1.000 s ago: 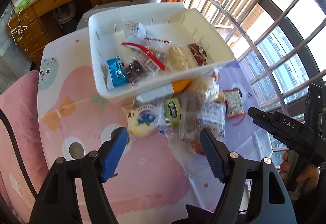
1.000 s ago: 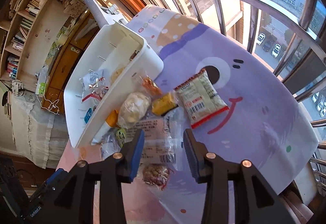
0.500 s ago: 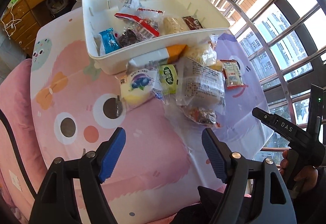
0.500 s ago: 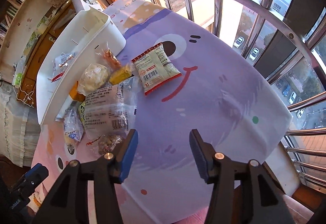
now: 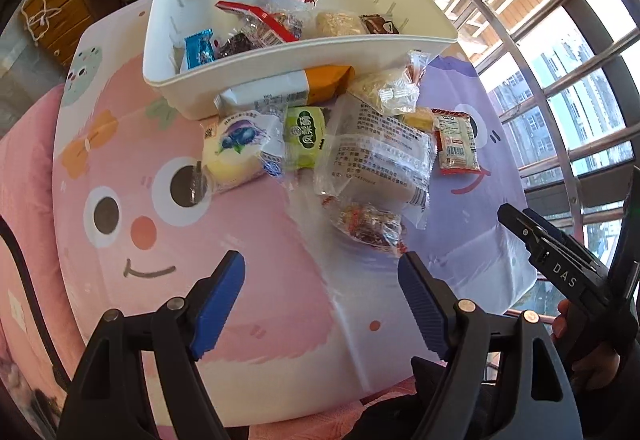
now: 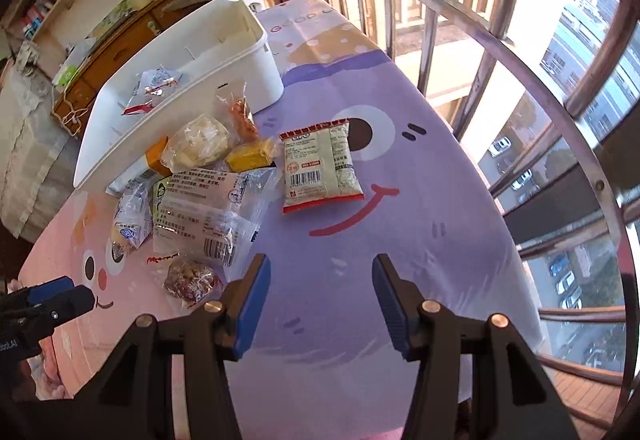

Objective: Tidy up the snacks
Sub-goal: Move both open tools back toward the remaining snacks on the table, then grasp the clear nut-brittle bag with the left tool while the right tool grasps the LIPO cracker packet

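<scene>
White bin (image 5: 224, 80) on the table (image 5: 248, 240) holds several snacks; more wrapped snacks (image 5: 372, 160) lie heaped just outside its near wall. Left gripper (image 5: 320, 292) and right gripper (image 6: 320, 296) hover over bare cloth, fingers (image 5: 218, 300) apart, holding nothing.

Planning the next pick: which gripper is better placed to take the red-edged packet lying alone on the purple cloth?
Right, probably: the red-edged packet lies straight ahead of the open right gripper; from the left gripper it sits beyond the pile.

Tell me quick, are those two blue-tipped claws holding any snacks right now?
Left gripper: open, holding nothing, above the tablecloth.
Right gripper: open, holding nothing.
</scene>
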{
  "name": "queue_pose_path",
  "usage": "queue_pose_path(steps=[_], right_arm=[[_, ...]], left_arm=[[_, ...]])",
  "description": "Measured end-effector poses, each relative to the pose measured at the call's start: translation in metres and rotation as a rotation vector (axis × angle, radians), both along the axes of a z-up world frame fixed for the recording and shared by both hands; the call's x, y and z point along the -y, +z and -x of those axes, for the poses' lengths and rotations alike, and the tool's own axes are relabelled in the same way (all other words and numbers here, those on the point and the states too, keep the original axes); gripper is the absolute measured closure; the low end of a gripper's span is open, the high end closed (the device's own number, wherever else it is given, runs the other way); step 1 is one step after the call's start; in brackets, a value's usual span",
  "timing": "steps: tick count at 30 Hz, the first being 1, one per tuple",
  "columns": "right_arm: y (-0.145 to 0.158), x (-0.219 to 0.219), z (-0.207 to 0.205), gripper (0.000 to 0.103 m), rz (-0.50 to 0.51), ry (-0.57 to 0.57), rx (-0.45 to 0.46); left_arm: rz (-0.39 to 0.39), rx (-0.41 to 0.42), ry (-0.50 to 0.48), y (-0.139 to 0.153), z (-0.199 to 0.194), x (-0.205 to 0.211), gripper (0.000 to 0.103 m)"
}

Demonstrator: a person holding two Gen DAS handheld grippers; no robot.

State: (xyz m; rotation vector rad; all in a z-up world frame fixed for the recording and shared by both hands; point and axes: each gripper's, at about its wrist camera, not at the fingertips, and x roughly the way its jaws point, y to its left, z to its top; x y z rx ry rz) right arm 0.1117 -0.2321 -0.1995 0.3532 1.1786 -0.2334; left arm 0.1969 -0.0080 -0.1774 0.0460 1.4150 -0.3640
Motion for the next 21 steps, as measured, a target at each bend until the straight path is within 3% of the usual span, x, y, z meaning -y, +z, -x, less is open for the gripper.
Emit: queue_pose_path(steps=[11, 21], right_arm=[[-0.002, 0.025, -0.032, 0.044, -0.009, 0.28, 0.033], [-0.027, 0.03, -0.06, 0.041, -0.007, 0.459, 0.014]], left_arm=[[-0.047, -0.044, 0.209, -0.016, 0.012, 0.029, 0.025], [-0.049, -0.111, 0.38, -0.043, 0.012, 0.036, 0.025]])
